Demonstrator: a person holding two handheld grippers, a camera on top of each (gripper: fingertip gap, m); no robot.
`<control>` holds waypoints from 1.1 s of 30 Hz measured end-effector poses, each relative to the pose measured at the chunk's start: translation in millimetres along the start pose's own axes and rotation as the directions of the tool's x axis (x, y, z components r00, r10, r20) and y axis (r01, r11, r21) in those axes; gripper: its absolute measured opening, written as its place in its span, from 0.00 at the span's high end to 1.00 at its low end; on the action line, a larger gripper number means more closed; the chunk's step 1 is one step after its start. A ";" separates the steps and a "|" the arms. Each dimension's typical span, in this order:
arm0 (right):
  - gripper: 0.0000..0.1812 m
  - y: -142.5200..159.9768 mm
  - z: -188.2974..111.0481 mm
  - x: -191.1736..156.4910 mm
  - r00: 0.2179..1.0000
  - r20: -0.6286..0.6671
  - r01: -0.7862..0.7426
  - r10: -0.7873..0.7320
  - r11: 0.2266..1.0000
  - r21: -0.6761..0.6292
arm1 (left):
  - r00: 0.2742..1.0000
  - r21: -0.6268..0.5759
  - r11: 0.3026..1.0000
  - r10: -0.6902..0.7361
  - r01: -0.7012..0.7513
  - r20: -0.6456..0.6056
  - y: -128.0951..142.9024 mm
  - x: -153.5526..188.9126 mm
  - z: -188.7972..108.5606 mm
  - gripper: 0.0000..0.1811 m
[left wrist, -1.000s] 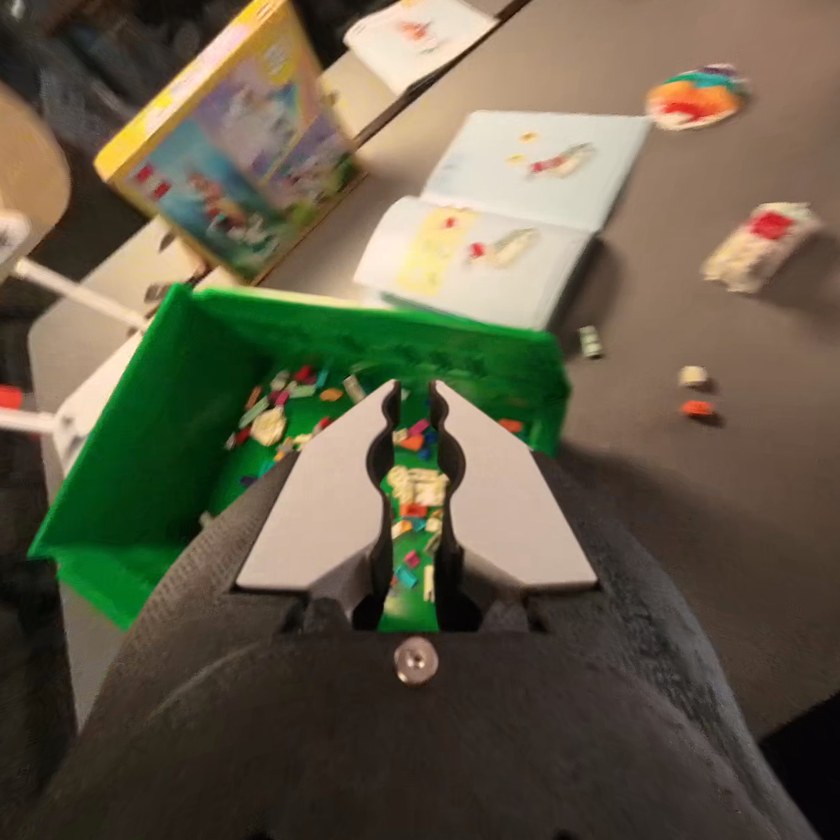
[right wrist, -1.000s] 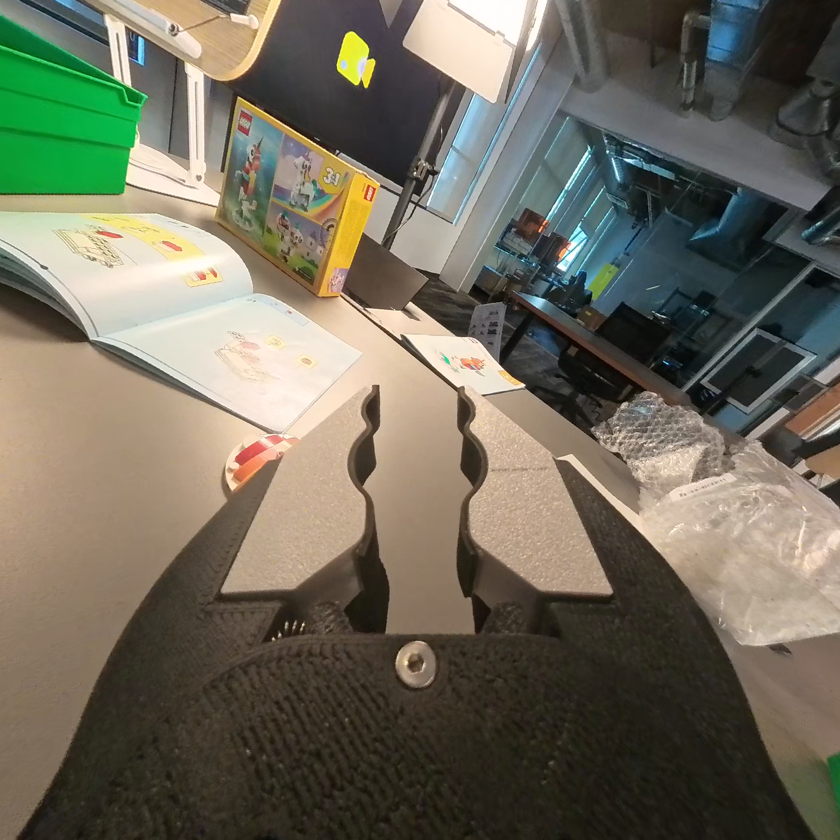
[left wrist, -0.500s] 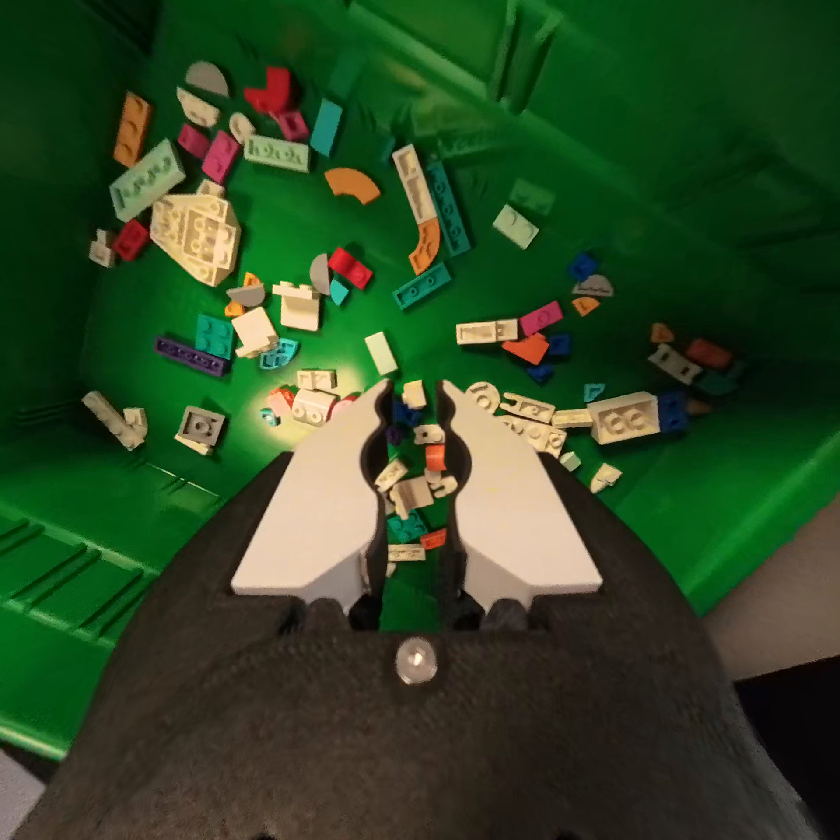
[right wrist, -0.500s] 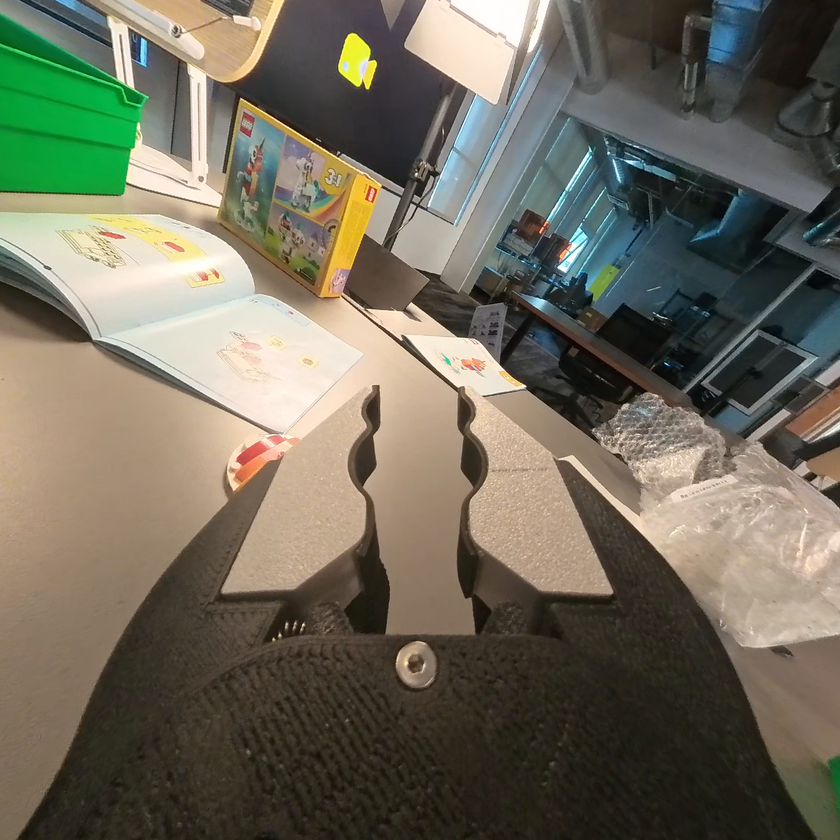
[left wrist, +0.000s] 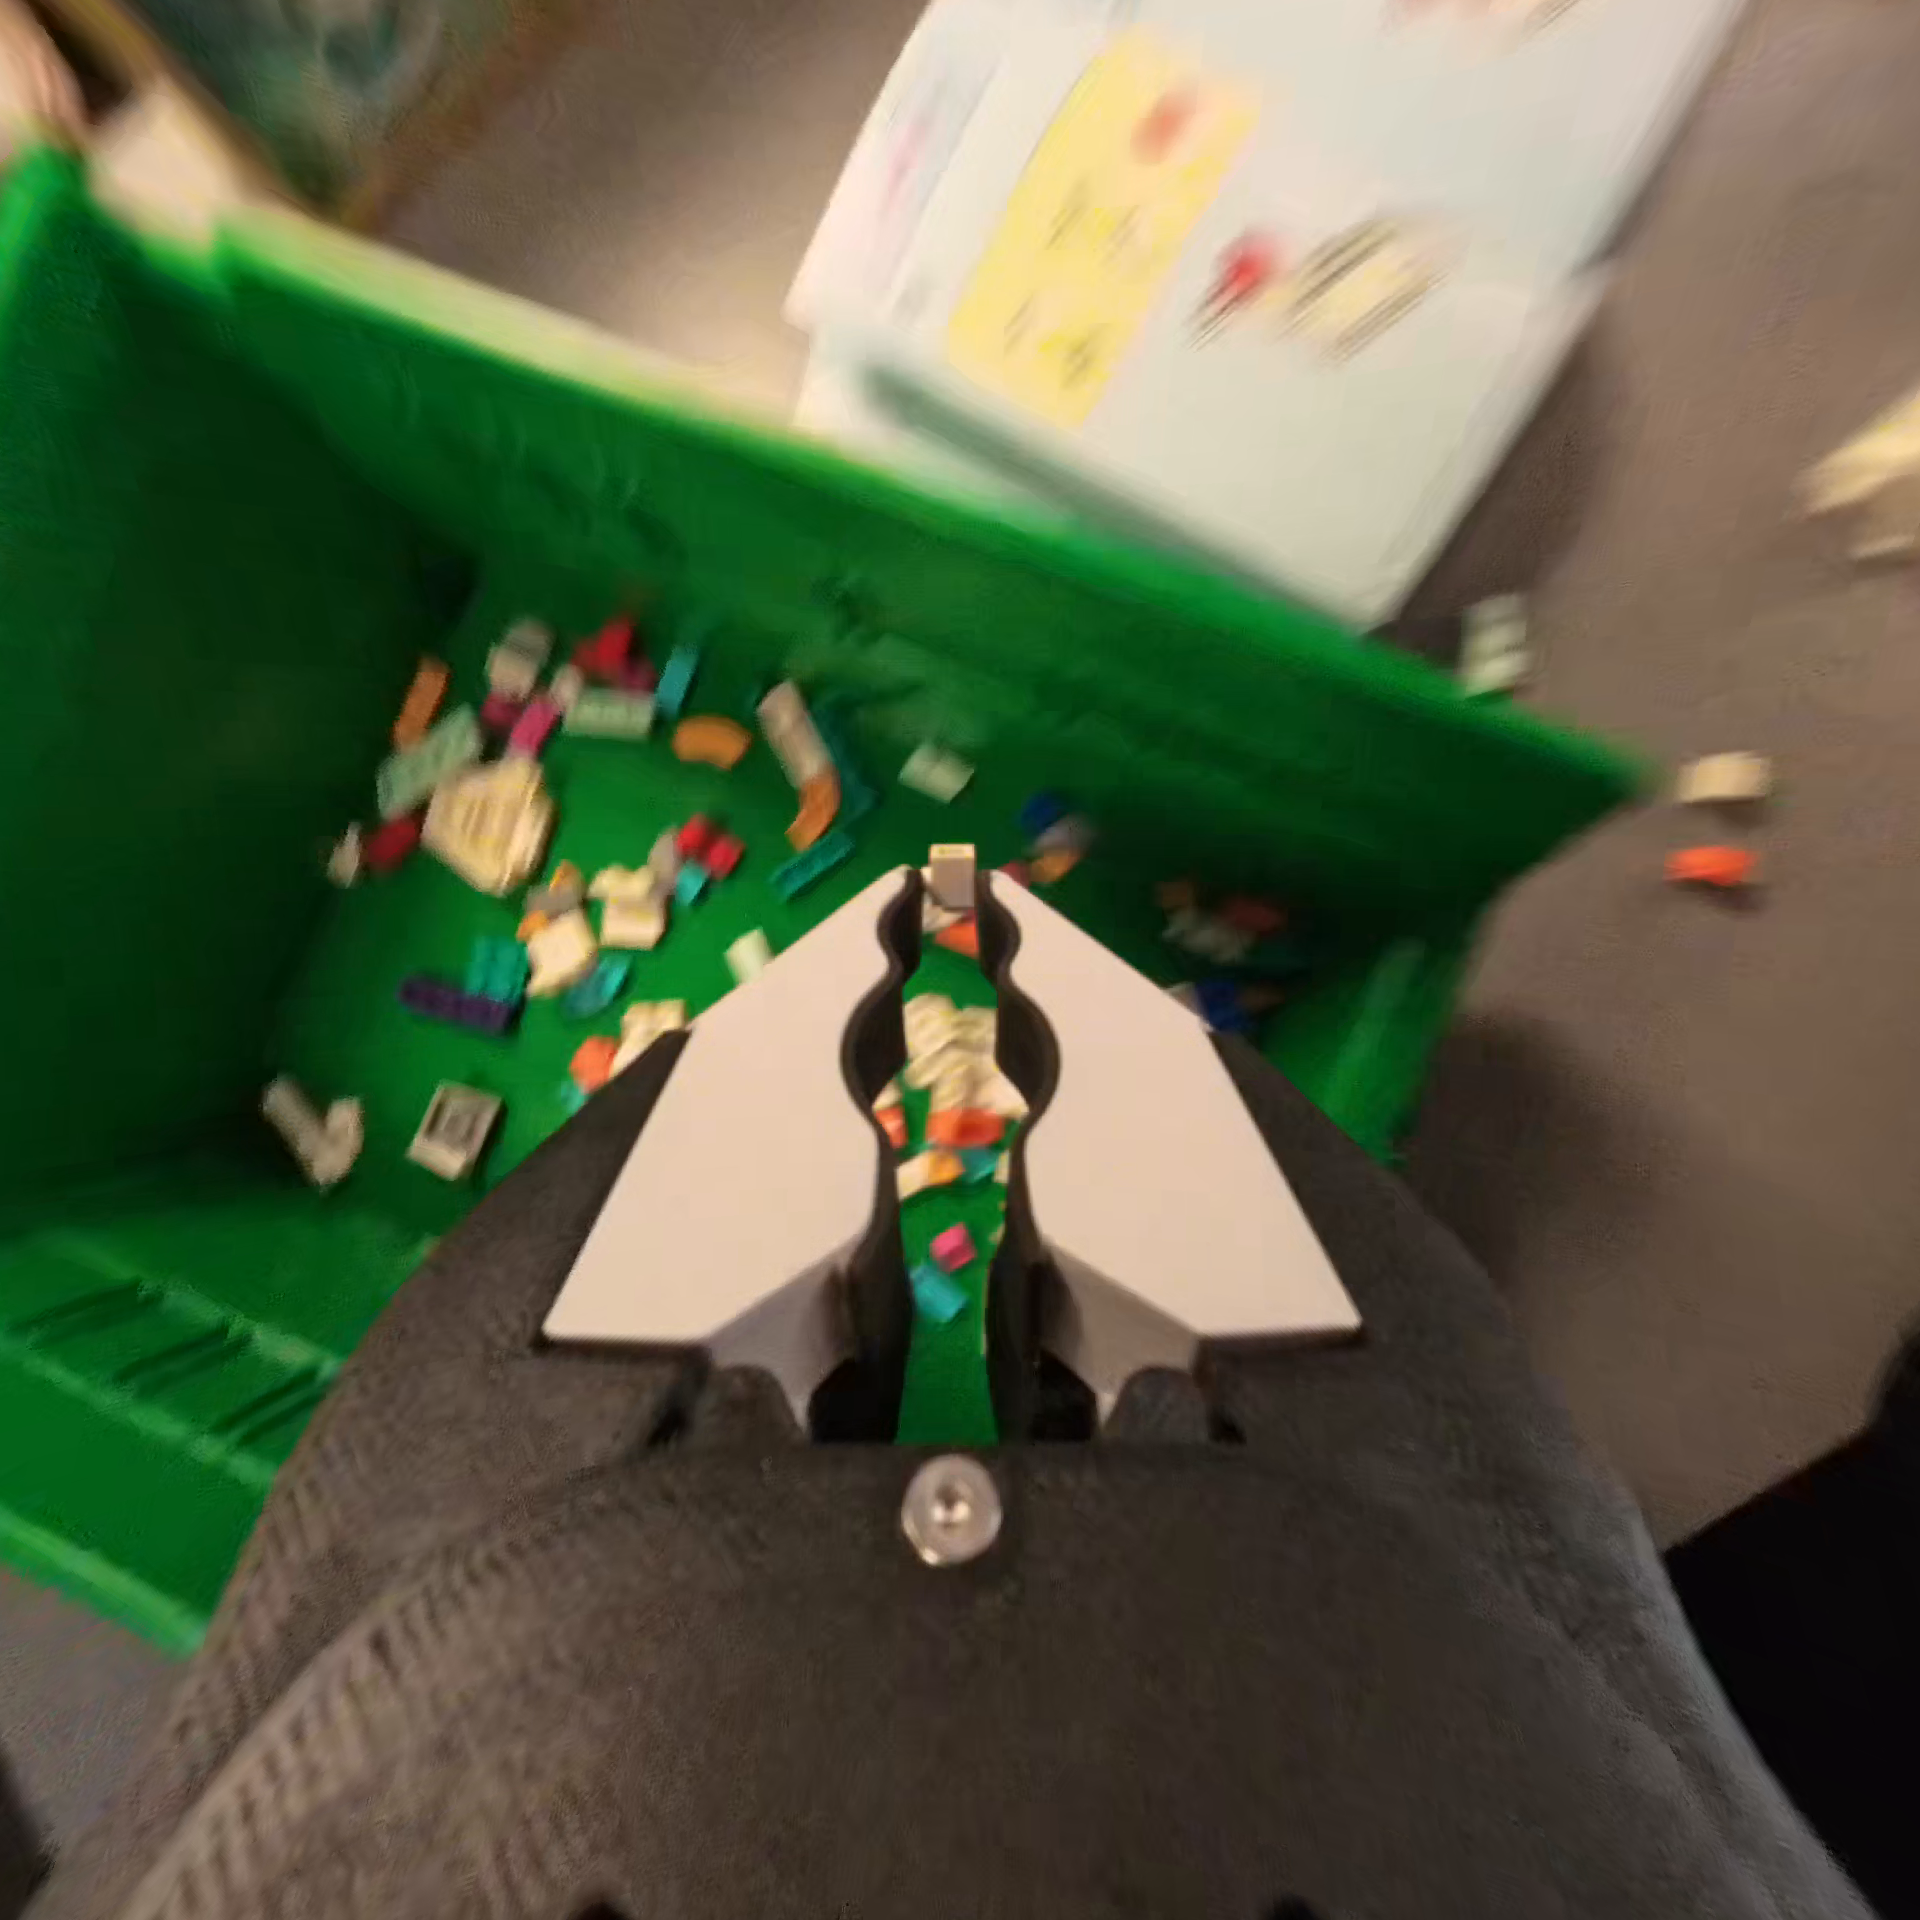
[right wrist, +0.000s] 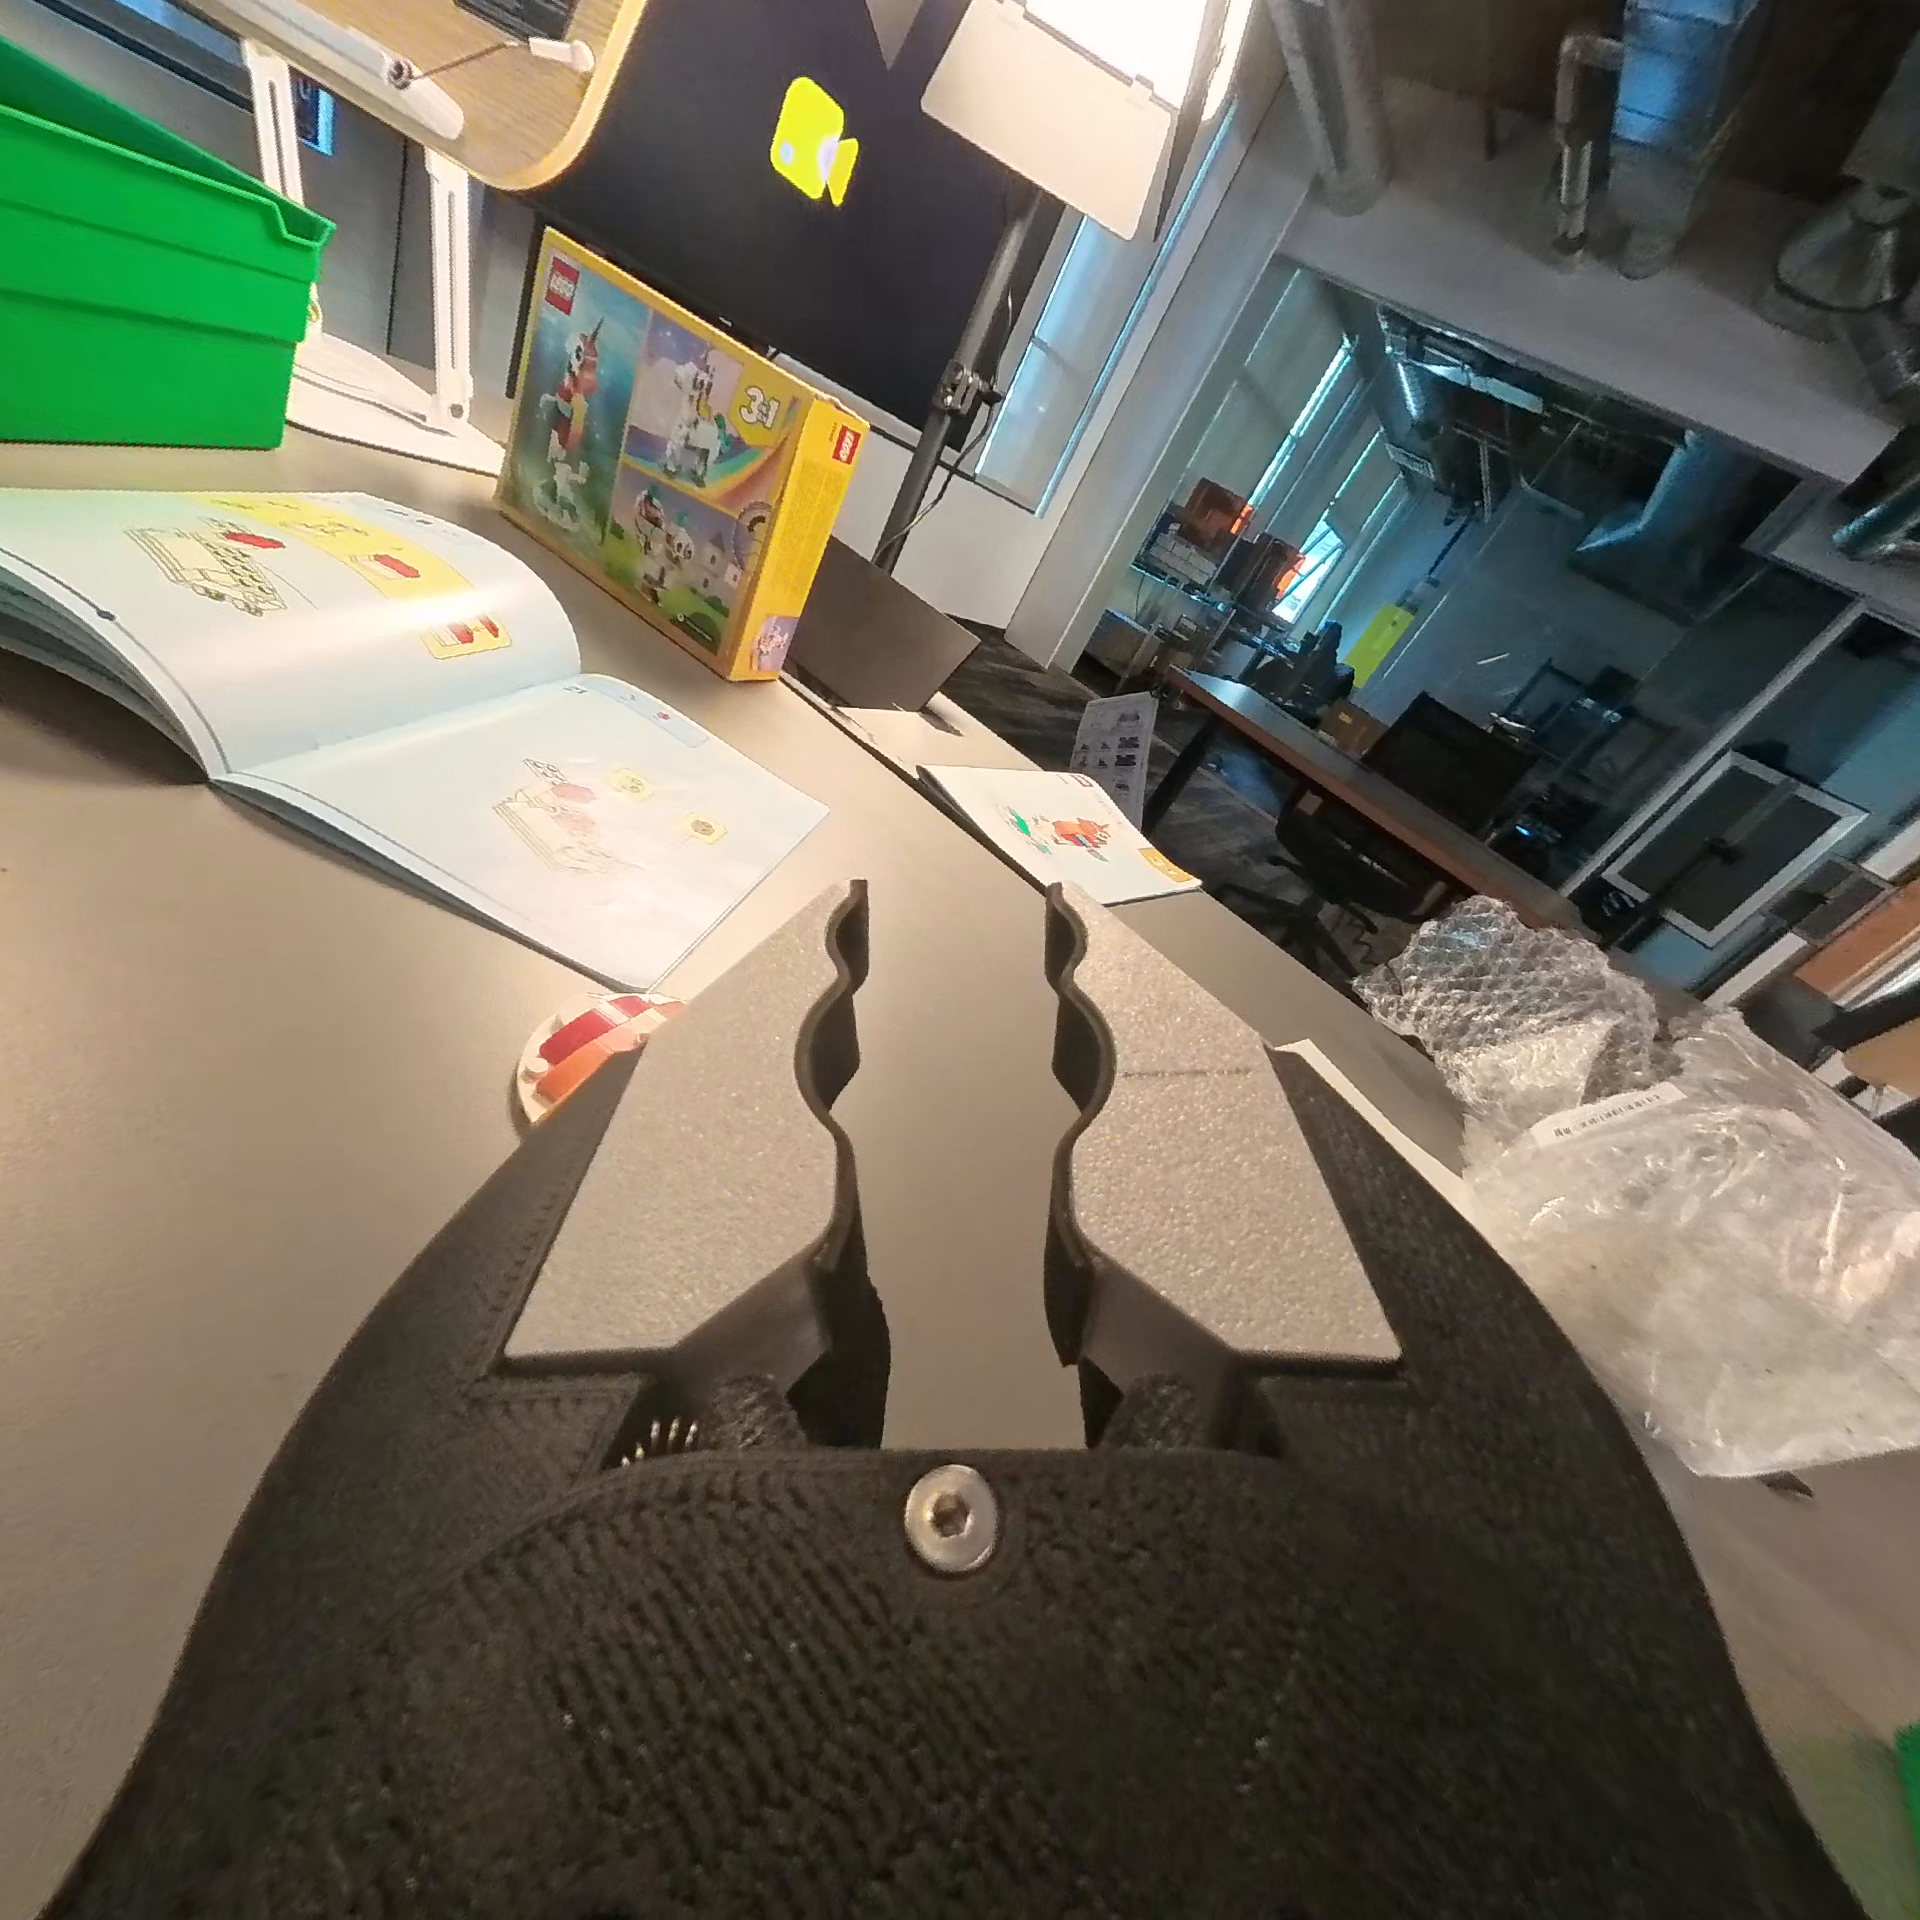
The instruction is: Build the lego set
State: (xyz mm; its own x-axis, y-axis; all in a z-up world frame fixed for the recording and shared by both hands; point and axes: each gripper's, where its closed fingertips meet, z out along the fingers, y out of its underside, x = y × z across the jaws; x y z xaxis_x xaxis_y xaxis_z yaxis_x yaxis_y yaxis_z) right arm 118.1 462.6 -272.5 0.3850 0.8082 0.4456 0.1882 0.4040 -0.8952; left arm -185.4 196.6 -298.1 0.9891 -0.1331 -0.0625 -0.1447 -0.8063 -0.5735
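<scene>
Left wrist view alone is showing the left gripper (left wrist: 951, 883) pinching a small white brick (left wrist: 952, 871) above the green bin (left wrist: 187, 499) (loose bricks (left wrist: 488, 821) inside); the right gripper (right wrist: 954, 914) is gaping empty.

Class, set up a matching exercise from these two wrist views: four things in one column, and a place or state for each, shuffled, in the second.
1. small white brick
2. right tongs
3. green bin
4. yellow box

A. open, empty
B. holds loose bricks
C. standing beyond the open booklet
D. pinched at the left tongs' tips

Pairs: 1-D, 2-A, 3-B, 4-C
</scene>
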 end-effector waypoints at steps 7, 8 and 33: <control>0.82 0.4 0.0 1.7 1.000 -0.014 0.008 -0.008 1.000 -0.002 | 0.941 0.097 0.951 0.307 -0.295 -0.144 5.5 139.4 -14.1 0.95; 0.82 0.7 0.2 2.1 1.000 -0.016 0.008 -0.008 1.000 -0.004 | 0.932 0.096 0.949 0.315 -0.302 -0.180 12.7 154.5 -9.1 0.95; 0.82 2.3 0.8 2.4 1.000 -0.018 0.015 -0.016 1.000 -0.014 | 0.937 0.480 0.877 0.187 -0.024 -0.295 -16.7 182.5 -30.1 0.81</control>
State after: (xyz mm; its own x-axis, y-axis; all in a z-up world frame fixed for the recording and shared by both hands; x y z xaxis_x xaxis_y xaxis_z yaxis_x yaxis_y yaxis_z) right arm 118.7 465.8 -273.5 0.3986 0.7937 0.4594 0.2067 0.4103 -0.8882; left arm -3.2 168.4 -275.3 0.8922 -0.4453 0.0753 -0.1378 -0.4272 -0.8936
